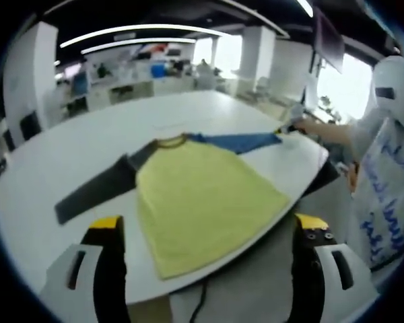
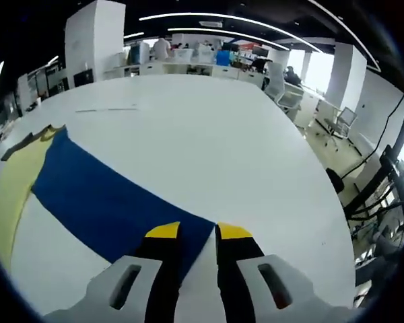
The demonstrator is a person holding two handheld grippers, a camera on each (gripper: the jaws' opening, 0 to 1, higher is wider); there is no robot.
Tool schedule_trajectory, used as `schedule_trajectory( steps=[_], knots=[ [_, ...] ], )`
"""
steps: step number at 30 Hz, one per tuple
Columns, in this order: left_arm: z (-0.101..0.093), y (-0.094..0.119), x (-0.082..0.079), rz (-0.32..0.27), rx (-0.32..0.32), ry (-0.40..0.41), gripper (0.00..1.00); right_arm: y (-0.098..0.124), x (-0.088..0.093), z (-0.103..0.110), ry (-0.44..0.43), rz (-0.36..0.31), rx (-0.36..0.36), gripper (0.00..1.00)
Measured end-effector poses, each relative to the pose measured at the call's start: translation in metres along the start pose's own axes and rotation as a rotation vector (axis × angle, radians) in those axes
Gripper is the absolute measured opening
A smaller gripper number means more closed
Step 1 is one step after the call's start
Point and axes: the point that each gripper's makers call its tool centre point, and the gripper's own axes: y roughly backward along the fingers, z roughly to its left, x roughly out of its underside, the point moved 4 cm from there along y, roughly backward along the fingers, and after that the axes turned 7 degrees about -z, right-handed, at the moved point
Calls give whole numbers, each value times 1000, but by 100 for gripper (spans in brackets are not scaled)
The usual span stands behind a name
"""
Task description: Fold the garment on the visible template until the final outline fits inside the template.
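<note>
**Q:** Where does the garment lie, and how does it look?

**A:** The shirt lies flat on the white desk, straight ahead of my left tool and between its two jaws. The body is pale yellow, with a darker band at the neck. One sleeve is dark grey and runs out to the left of that tool. The blue sleeve stretches away to the far right, toward the desk's edge. The hem nearest my left tool hangs close to the near rim of the desk.

**Q:** And your tools?

**A:** My left tool is spread wide, yellow tips well apart, holding nothing and short of the cloth. My right tool has its jaws drawn close together on the end of the blue sleeve, pinching its cuff. From there the sleeve runs away to the left toward the yellow body. In the left gripper view, my right tool sits at the sleeve's far tip.
</note>
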Motion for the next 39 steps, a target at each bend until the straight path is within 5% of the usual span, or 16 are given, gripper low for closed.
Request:
schedule_trajectory(
  steps=[5,21,39],
  knots=[
    [2,2,5,21,-13,4,99,-8,4,-11,-99,2,12,18],
    [-3,8,6,29,-33,10,99,-11,13,-4,-107,-3,3,16],
    [-4,12,3,20,-47,-5,99,-6,13,5,-95,11,-13,2]
  ],
)
